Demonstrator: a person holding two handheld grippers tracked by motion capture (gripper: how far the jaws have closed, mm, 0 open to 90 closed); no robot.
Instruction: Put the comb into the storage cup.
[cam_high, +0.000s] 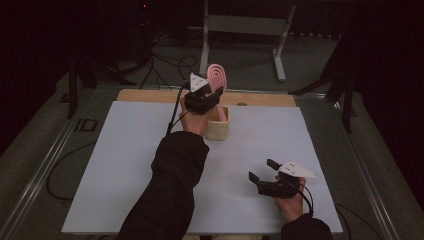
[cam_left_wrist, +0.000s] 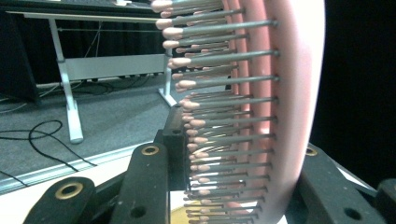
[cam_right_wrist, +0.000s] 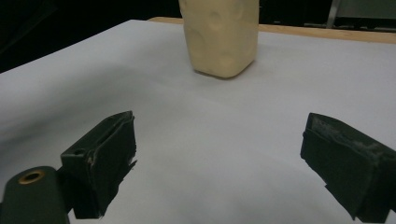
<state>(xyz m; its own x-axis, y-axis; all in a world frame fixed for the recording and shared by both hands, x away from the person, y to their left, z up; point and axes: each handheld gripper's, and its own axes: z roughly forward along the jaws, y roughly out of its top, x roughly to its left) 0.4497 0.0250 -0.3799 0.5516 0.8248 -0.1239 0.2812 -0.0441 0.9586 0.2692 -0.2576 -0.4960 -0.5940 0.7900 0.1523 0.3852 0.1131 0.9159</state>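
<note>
place: looks like a lab or recording studio setup, definitely not a home
lighting: room is dark all round, black at the 9 and 3 o'clock edges of the high view
table: wooden-edged worktable (cam_high: 260, 99) covered with a plain white sheet (cam_high: 125, 165), sitting in the middle like a test bench
floor: grey carpet (cam_high: 250, 70), office/lab type
cables: loose black cables (cam_high: 165, 62) snaking across the floor at 11 o'clock, more in the left gripper view (cam_left_wrist: 37, 135)
furniture: white metal-legged desk frame (cam_high: 245, 25) at 12 o'clock
rails: pale metal floor rail (cam_high: 40, 170) running along the table at 8 o'clock
gear: black stand legs (cam_high: 345, 85) at 2 o'clock
</note>
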